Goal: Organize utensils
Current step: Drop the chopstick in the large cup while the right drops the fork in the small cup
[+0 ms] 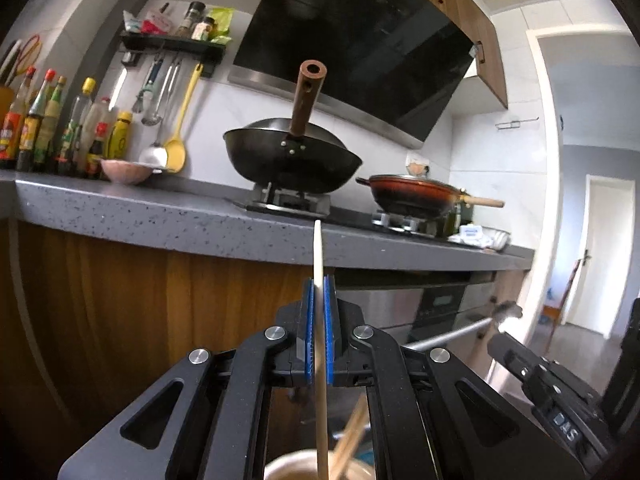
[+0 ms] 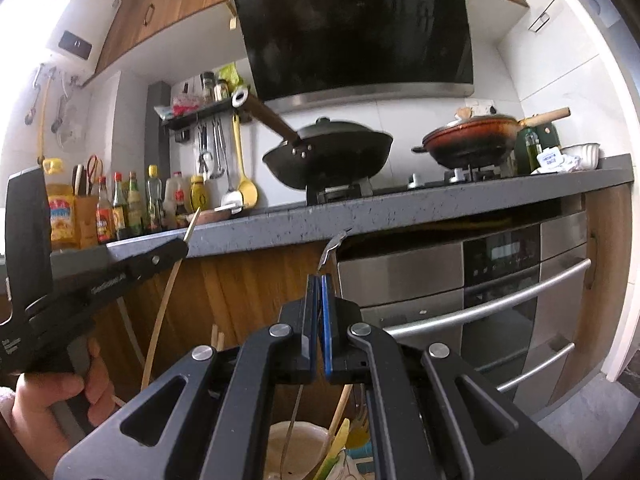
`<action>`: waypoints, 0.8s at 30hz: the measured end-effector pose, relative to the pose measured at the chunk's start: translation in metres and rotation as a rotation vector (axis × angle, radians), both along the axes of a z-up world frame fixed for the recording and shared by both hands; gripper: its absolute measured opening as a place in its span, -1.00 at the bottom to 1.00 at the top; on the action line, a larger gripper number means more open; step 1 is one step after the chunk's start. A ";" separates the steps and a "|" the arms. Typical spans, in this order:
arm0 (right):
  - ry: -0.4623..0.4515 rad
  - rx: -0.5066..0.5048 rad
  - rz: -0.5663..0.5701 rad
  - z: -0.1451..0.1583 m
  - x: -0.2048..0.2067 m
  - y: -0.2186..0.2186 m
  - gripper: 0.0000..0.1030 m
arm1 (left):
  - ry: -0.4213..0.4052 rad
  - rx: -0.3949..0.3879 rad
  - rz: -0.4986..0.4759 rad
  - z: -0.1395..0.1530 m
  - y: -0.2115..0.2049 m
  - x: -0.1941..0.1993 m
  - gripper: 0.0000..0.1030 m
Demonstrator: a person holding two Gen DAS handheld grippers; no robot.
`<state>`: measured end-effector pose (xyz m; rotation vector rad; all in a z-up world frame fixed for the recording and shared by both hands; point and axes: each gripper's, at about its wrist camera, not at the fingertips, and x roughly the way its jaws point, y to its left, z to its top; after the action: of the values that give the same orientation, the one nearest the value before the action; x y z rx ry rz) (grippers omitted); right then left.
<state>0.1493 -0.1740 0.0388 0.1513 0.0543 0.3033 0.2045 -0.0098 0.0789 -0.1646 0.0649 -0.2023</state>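
Both wrist views look level, low, at the same stove counter [image 1: 160, 216].

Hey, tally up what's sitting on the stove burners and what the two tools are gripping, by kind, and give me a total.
black wok: 1
red pan: 1
wooden stick, gripped in the left tool: 1
metal utensil, gripped in the right tool: 1
Total: 4

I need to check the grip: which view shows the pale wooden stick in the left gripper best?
The left wrist view: the pale wooden stick stands clamped between blue pads. The right wrist view shows only its tip and lower shaft.
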 end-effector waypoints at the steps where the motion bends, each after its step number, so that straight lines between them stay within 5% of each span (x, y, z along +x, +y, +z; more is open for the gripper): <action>1: 0.006 -0.008 0.006 -0.002 0.001 0.002 -0.96 | -0.006 0.005 0.003 -0.003 -0.001 0.003 -0.90; 24: 0.206 -0.118 0.149 -0.038 0.010 0.022 -0.91 | 0.144 0.081 -0.068 -0.064 0.009 -0.058 -0.83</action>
<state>0.1588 -0.1515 0.0008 0.0612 0.2880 0.4313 0.1463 -0.0010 0.0153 -0.0957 0.2219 -0.2548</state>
